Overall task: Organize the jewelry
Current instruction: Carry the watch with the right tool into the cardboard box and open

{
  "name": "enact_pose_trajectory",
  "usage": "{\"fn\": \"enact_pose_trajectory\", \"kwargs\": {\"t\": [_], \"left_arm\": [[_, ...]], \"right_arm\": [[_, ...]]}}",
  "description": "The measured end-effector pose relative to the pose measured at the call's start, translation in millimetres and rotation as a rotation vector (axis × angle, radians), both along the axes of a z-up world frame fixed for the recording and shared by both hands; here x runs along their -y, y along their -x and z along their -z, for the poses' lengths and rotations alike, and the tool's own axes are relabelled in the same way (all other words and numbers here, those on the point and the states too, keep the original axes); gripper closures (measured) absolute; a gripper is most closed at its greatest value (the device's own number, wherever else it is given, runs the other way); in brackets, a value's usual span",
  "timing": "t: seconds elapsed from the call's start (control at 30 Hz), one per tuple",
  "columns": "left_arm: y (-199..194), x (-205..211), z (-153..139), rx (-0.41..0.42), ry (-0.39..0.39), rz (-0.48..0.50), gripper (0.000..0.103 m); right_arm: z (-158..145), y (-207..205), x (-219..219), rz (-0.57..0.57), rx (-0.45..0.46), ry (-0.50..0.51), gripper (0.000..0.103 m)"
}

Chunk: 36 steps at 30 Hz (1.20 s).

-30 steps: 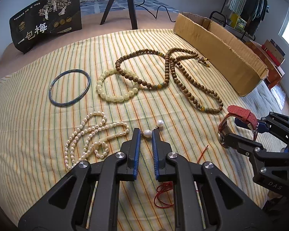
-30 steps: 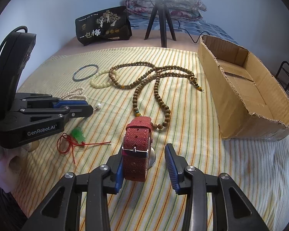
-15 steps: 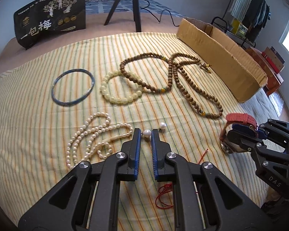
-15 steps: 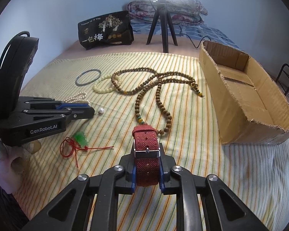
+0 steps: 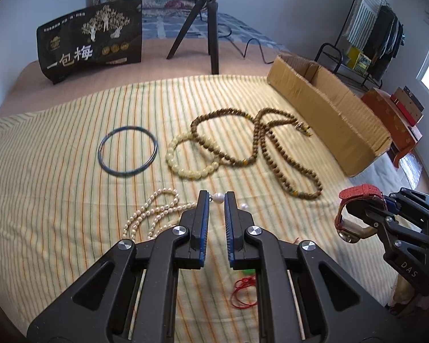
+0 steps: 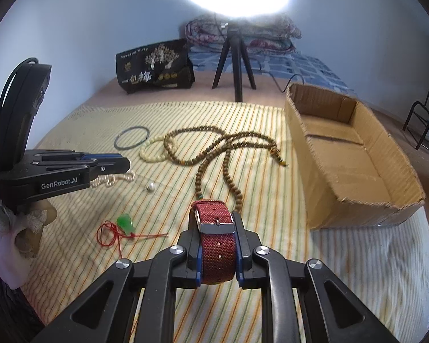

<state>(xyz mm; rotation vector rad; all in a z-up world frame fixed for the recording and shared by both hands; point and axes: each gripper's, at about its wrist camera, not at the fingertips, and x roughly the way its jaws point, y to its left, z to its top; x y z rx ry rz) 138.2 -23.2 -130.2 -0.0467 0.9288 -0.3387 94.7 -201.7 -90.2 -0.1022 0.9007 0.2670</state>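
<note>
On the striped cloth point(image 5: 57, 200), my left gripper point(image 5: 216, 197) is shut on a large pearl at the end of the pearl necklace point(image 5: 154, 211). The rest of the strand trails to the left on the cloth, and a second large pearl point(image 5: 244, 206) lies just right of the fingers. My right gripper point(image 6: 214, 220) is shut on the red woven band of a watch point(image 6: 216, 245), its buckle facing up. In the left wrist view the watch point(image 5: 360, 190) shows at the right, its case hanging under the fingers. The open cardboard box point(image 6: 357, 154) is at the right.
A long brown bead necklace point(image 5: 260, 143), a pale bead bracelet point(image 5: 186, 168) and a dark bangle point(image 5: 128, 151) lie mid-cloth. A green pendant on red cord point(image 6: 125, 223) lies near the front. A tripod point(image 6: 234, 63) and black bag point(image 6: 154, 68) stand behind. A hand point(image 6: 5, 243) holds the left gripper.
My right gripper has shut on the red watch band, which stood between open fingers a second ago. My left gripper has risen a little, the pearl still between its tips.
</note>
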Motion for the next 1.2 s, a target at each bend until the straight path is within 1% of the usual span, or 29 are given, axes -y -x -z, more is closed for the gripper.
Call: {"fn": "enact_pose_trajectory", "kwargs": {"t": [0.13, 0.23, 0.37, 0.53, 0.77, 1.0, 1.2], "left_arm": [[2, 8, -13, 0.021, 0.016, 0.020, 0.094], [4, 19, -24, 0.052, 0.015, 0.036, 0.094], [-2, 35, -35, 0.065, 0.027, 0.057, 0.094], [-9, 56, -48, 0.093, 0.038, 0.087, 0.094], [-23, 94, -66, 0.118, 0.048, 0.154, 0.094], [-37, 132, -68, 0.111, 0.061, 0.202, 0.094], [-44, 161, -65, 0.101, 0.069, 0.244, 0.094]], "right_arm": [[-14, 0, 12, 0.029, 0.032, -0.018, 0.088], [-23, -2, 21, 0.054, 0.056, -0.024, 0.088], [-35, -8, 37, 0.097, 0.083, -0.033, 0.088], [-49, -21, 59, 0.147, 0.119, -0.037, 0.088], [-61, -46, 93, 0.200, 0.132, -0.066, 0.088], [-64, -73, 123, 0.279, 0.138, -0.066, 0.088], [-62, -93, 143, 0.310, 0.133, -0.055, 0.088]]}}
